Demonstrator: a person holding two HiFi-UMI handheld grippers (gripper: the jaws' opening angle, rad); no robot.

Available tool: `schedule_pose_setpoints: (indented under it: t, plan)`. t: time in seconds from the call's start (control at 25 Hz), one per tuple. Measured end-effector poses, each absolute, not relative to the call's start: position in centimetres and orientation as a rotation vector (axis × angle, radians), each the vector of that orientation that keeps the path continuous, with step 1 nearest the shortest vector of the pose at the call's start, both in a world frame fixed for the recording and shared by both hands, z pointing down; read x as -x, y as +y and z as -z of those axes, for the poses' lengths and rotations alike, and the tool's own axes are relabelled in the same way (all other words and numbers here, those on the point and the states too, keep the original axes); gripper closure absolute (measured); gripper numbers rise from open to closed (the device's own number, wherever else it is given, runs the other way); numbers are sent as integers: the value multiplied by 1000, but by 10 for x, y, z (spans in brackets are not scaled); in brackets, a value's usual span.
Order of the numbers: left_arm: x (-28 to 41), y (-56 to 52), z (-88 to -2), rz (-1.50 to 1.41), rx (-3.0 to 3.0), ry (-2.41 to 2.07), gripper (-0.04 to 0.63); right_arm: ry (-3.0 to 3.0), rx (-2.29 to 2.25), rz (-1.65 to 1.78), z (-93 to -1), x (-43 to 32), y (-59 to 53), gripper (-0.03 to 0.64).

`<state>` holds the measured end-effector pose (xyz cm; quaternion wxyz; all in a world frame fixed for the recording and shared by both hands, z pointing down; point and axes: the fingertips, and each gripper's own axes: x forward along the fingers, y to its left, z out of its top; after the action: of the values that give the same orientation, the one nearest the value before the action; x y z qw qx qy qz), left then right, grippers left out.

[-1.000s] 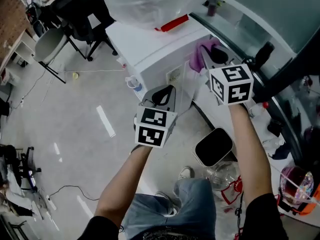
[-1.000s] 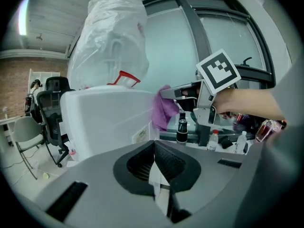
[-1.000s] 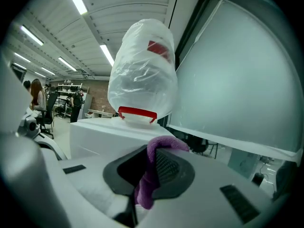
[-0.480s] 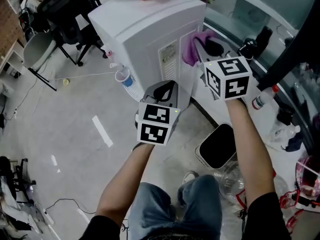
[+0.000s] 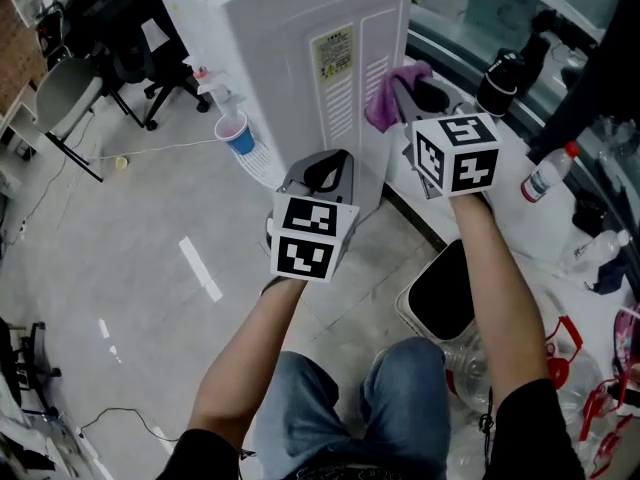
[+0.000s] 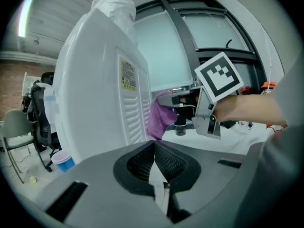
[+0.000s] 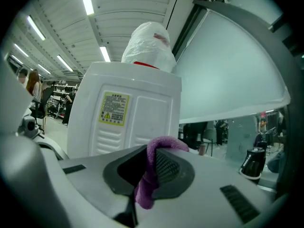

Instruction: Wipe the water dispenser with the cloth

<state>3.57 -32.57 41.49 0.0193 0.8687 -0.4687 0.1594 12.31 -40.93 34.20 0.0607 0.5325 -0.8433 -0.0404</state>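
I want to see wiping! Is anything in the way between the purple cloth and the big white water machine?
Nothing visible is. The right tool grips the purple cloth right beside the water dispenser, with only open air between them.

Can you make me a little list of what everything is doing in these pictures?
water dispenser: white, upright, back with vents and yellow label faces the person
cloth: purple, clamped in right gripper, near the vents; contact unclear
left gripper: jaws together, empty
cup: blue, beside the dispenser
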Motion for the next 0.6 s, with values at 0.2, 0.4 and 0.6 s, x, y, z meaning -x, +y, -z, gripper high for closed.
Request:
schedule_pose_setpoints:
  t: [0.2, 0.4, 0.6]
  plan:
    - [-36, -327, -437, -497, -2699, -1465, 569, -2551, -1607, 77, -393, -123, -407, 584]
    - [-36, -331, -462, -490, -2677, -1462, 569, -2550, -1593, 6, -445, -121, -406, 584]
    - [-39, -332, -484, -511, -2662, -1458, 569, -2545, -1592, -91, -495, -123, -408, 584]
